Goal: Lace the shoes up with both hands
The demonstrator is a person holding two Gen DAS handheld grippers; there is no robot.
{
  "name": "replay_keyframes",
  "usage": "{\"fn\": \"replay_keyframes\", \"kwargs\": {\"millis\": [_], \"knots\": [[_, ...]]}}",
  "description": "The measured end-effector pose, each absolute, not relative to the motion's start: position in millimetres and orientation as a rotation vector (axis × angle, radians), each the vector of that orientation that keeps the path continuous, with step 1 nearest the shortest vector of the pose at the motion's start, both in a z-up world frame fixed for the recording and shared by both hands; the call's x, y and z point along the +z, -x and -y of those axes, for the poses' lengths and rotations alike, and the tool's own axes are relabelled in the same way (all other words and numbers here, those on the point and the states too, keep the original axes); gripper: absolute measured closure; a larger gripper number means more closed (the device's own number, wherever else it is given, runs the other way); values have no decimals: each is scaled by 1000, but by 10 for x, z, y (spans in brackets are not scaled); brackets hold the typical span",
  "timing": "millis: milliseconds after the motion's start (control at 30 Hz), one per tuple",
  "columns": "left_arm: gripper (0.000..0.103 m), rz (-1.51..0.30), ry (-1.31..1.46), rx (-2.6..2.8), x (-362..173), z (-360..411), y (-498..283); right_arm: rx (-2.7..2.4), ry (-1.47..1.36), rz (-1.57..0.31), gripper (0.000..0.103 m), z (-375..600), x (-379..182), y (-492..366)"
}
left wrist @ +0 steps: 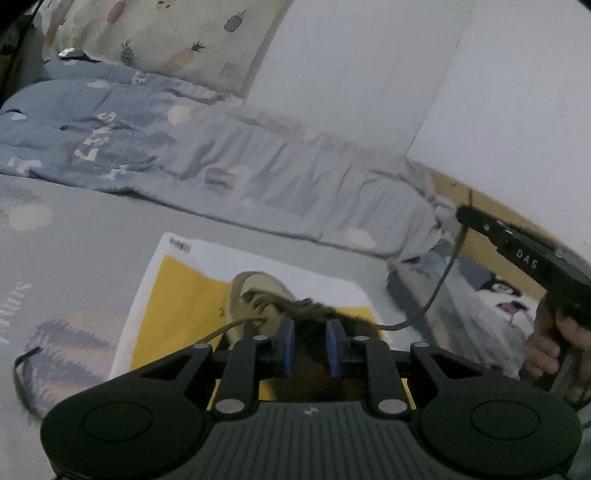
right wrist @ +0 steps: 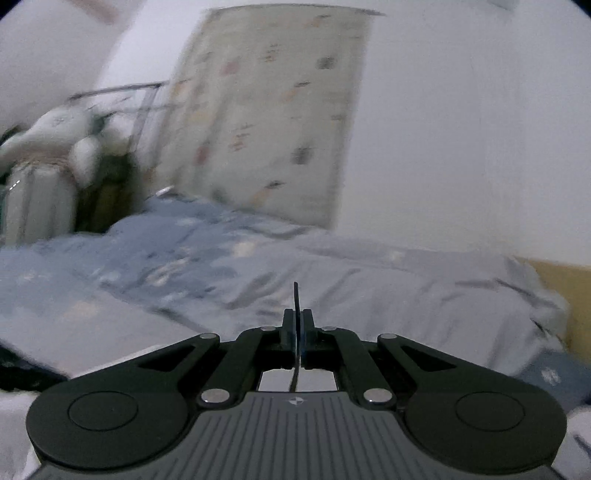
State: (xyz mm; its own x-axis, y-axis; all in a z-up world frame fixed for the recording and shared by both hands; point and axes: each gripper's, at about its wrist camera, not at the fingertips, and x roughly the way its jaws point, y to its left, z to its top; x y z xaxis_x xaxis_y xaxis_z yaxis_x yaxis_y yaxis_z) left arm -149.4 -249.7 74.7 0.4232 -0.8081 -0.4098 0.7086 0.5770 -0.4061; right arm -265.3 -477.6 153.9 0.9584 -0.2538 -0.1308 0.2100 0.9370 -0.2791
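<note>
A tan shoe (left wrist: 258, 295) lies on a yellow and white sheet (left wrist: 173, 288) spread on the bed, toe pointing away. My left gripper (left wrist: 310, 343) hovers just behind the shoe's dark opening, its blue pads a little apart and nothing pinched between them. One brown lace (left wrist: 439, 288) rises from the shoe to the right, up to my right gripper (left wrist: 463, 216), which is shut on it. In the right wrist view the right gripper (right wrist: 298, 321) is shut, with the lace end (right wrist: 295, 295) sticking up between its pads. The other lace (left wrist: 218, 332) trails off left across the bed.
A crumpled blue duvet (left wrist: 184, 147) and a pineapple-print pillow (left wrist: 159, 33) lie beyond the shoe against a white wall. A cat-face cushion (left wrist: 506, 306) sits at the right, beside the hand (left wrist: 550, 343) holding the right gripper. The wooden bed edge (right wrist: 569, 291) runs along the right.
</note>
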Motion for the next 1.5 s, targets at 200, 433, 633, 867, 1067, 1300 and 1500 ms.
{"fn": "replay_keyframes", "kwargs": {"millis": [200, 433, 633, 867, 1067, 1300, 1500], "knots": [[86, -639, 157, -942, 668, 2508, 1426, -38, 482, -314, 103, 4242, 1180, 2383], [86, -660, 203, -950, 602, 2517, 1336, 107, 635, -450, 103, 3938, 830, 2236], [90, -685, 231, -953, 547, 2515, 1278, 190, 720, -547, 103, 3871, 659, 2122], [92, -727, 317, -965, 481, 2431, 1203, 242, 802, -597, 103, 3861, 537, 2051], [92, -737, 338, -969, 481, 2400, 1193, 250, 830, -612, 103, 3867, 506, 1971], [93, -735, 338, -968, 480, 2431, 1212, 282, 881, -612, 103, 3834, 480, 1964], [93, -734, 334, -968, 484, 2435, 1220, 301, 913, -614, 103, 3851, 463, 1946]]}}
